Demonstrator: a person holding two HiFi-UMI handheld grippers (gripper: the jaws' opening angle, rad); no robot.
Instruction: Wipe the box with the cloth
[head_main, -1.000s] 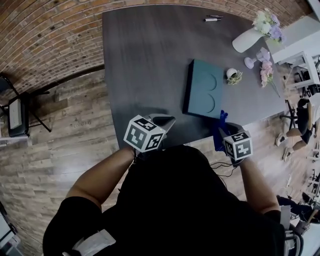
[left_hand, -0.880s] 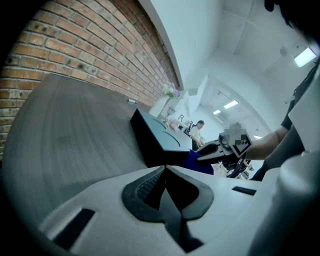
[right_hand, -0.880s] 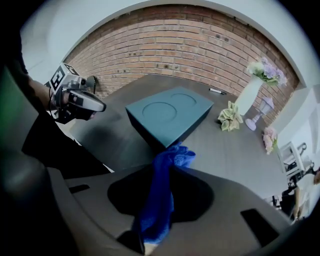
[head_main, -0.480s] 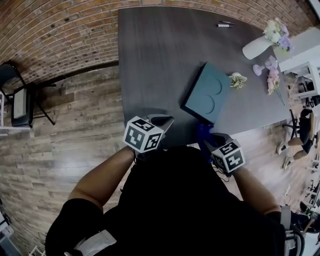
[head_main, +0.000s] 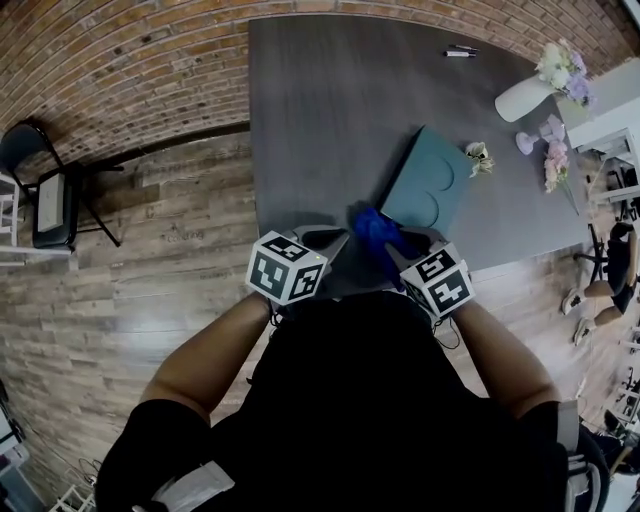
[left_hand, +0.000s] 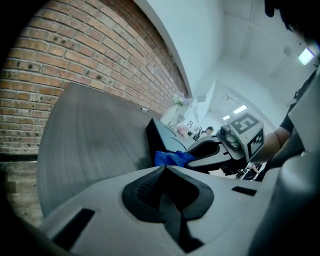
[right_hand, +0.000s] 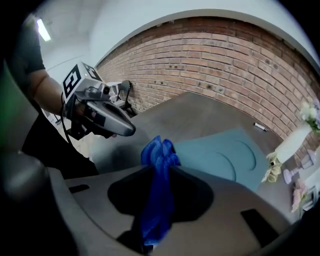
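Head view: carries the cloth (head_main: 372, 228) leftward in the right gripper (head_main: 405, 245), now up at the near corner of the box (head_main: 432, 185), flat on the dark table (head_main: 320, 120); looks ready to start wiping; parks the left gripper (head_main: 325, 240) at the table edge; brick wall (head_main: 120, 60), plank floor (head_main: 150, 290), flowers (head_main: 560, 65) beyond.
Left gripper view: pressed together, holding nothing.
Right gripper view: pinching the cloth; box just ahead.

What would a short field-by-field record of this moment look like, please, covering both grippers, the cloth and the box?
Table: dark grey
Box: teal, lying flat on the table
Cloth: blue, bunched, at the box's near corner; contact unclear
Right gripper: jaws closed on the cloth
Left gripper: jaws together, empty, by the table's near edge
Wiping: not visibly begun
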